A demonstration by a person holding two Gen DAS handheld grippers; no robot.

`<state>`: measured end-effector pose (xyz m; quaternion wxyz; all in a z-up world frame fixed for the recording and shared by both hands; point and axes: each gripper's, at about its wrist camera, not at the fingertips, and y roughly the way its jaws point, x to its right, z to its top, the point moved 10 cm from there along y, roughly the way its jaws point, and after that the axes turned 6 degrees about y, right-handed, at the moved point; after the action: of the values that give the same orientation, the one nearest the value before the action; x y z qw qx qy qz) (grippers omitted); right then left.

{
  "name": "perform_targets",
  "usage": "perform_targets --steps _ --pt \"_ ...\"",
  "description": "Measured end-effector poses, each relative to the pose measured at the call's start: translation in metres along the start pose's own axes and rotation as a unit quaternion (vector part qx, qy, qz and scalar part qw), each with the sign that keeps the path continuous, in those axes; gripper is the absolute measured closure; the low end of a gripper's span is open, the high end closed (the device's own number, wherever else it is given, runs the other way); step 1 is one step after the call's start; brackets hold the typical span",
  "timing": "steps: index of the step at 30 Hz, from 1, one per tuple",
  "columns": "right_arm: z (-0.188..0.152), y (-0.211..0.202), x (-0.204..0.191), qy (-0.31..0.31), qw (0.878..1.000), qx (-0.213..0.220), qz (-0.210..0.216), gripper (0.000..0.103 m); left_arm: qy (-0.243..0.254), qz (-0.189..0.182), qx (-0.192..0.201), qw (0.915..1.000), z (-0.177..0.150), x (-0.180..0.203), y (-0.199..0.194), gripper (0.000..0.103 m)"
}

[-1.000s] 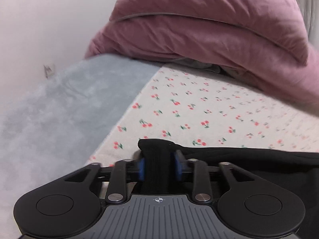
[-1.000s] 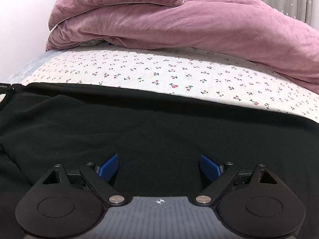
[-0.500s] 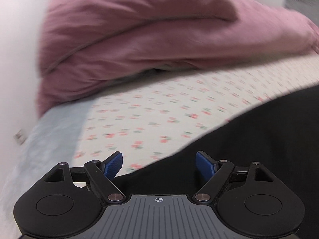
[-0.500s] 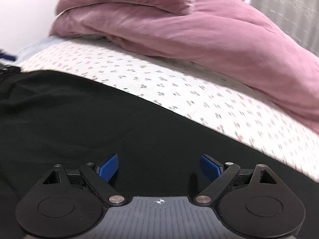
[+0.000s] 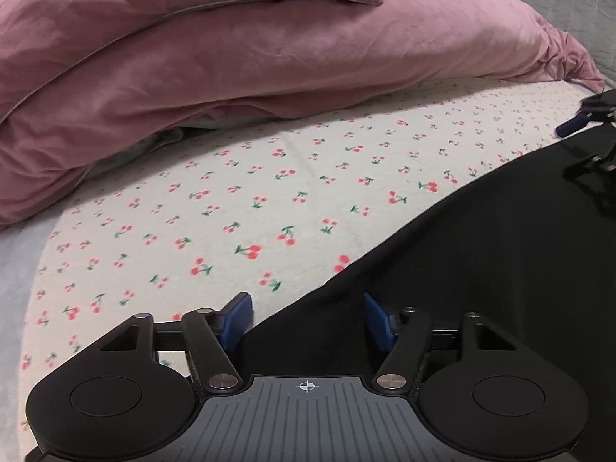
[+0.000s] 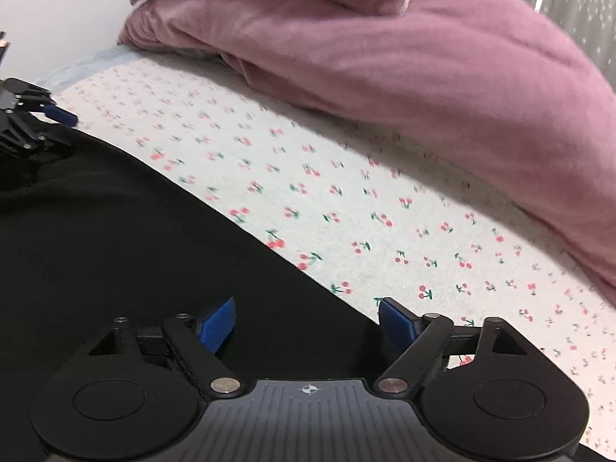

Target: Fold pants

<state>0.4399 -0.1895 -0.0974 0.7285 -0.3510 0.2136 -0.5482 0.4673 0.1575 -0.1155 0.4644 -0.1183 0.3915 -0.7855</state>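
Observation:
The black pants (image 5: pixel 481 254) lie flat on a cherry-print bed sheet (image 5: pixel 231 208); they also show in the right wrist view (image 6: pixel 115 238). My left gripper (image 5: pixel 308 321) is open and empty, its blue pads astride the pants' far edge. My right gripper (image 6: pixel 308 321) is open and empty over the pants' far edge at the other end. Each gripper shows at the edge of the other's view, the right one (image 5: pixel 589 134) and the left one (image 6: pixel 34 115).
A heaped pink duvet (image 5: pixel 231 57) lies along the far side of the bed, also in the right wrist view (image 6: pixel 423 57). A grey blanket (image 5: pixel 15 261) edges the sheet at the left. A pale wall (image 6: pixel 57 7) stands behind.
My left gripper let go of the pants' edge, opened, and turned right. My right gripper stayed open and swung right, so the pants' edge now runs diagonally.

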Motion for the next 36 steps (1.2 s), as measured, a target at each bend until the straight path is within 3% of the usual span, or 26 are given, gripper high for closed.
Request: perform_targets --steps 3,4,5,6,7,8,9,15,25,29,36 --pt "-0.003 0.008 0.004 0.041 0.999 0.0 0.035 0.028 -0.01 -0.015 0.001 0.9998 0.001 0.001 0.004 0.06" --pt "-0.004 0.008 0.004 0.045 0.998 0.004 0.045 0.031 -0.014 -0.02 0.005 0.9997 0.001 0.001 0.004 0.072" --pt "-0.004 0.006 0.004 0.048 0.997 0.009 0.052 0.042 -0.02 -0.024 0.01 0.9994 0.001 0.002 0.004 0.078" --pt "-0.004 0.004 0.004 0.056 0.997 0.013 0.059 0.064 -0.025 -0.027 0.014 0.9992 0.001 0.002 0.004 0.081" --pt "-0.004 0.002 0.004 0.064 0.996 0.013 0.065 0.077 -0.027 -0.027 0.018 0.9991 0.001 0.003 0.004 0.085" --pt "-0.005 0.0 0.003 0.071 0.995 0.011 0.069 0.09 -0.028 -0.023 0.021 0.9991 0.001 0.005 0.003 0.087" --pt "-0.005 -0.001 0.003 0.068 0.996 0.013 0.061 0.095 -0.029 -0.018 0.023 0.9992 0.001 0.006 0.003 0.088" --pt "0.0 -0.031 -0.015 0.031 0.998 0.059 -0.007 0.1 -0.016 0.039 0.033 0.9986 0.011 0.018 -0.018 0.096" --pt "-0.008 -0.142 -0.048 0.016 0.992 0.122 -0.03 0.1 -0.044 0.079 0.08 0.9927 0.014 0.041 -0.118 0.097" --pt "-0.029 -0.181 -0.071 0.007 0.99 0.137 -0.035 0.1 -0.079 0.085 0.095 0.9887 -0.001 0.06 -0.161 0.097" --pt "-0.087 -0.227 -0.115 -0.051 0.986 0.148 -0.065 0.1 -0.127 0.086 0.098 0.9833 -0.056 0.104 -0.214 0.097"
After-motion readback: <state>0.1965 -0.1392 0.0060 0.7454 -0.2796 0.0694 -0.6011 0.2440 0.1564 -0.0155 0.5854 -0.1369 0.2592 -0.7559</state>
